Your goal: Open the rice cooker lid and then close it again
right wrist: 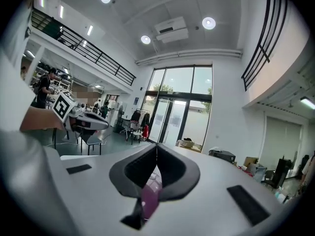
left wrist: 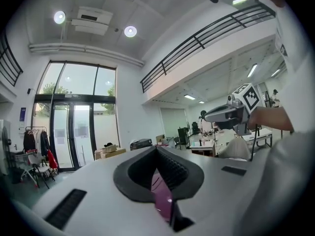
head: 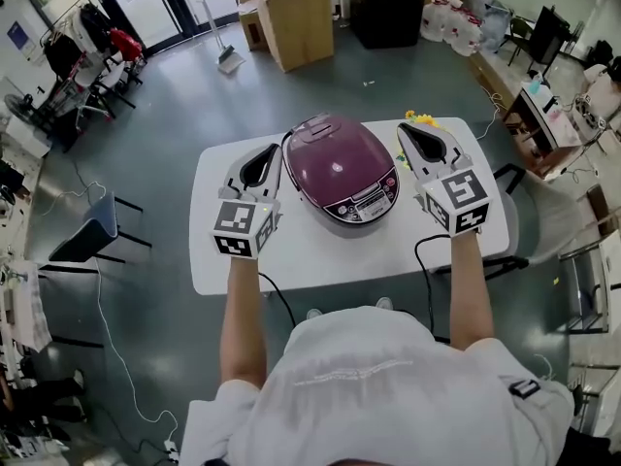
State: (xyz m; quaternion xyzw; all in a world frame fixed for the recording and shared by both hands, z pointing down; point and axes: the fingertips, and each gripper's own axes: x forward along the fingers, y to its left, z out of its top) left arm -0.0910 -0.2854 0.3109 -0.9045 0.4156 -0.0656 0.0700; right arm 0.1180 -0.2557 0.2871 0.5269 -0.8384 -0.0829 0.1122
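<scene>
A purple rice cooker (head: 342, 168) with its lid down stands in the middle of the white table (head: 291, 260). My left gripper (head: 275, 149) hovers just left of the cooker, its jaws pressed together with nothing between them. On the cooker's right side my right gripper (head: 404, 128) is likewise shut and empty. In the left gripper view the closed jaw tips (left wrist: 156, 149) point out level into the room, a strip of purple cooker (left wrist: 162, 198) shows below them, and the right gripper (left wrist: 209, 116) shows to the right. The right gripper view has its shut tips (right wrist: 156, 145) over a purple patch (right wrist: 149, 200).
Cardboard boxes (head: 296, 17) and a black cabinet (head: 386, 6) stand beyond the table. A chair (head: 92, 231) is on the left and another chair (head: 509, 231) on the right. A small yellow item (head: 422, 119) lies at the table's far edge. A black cable (head: 277, 299) hangs off the near edge.
</scene>
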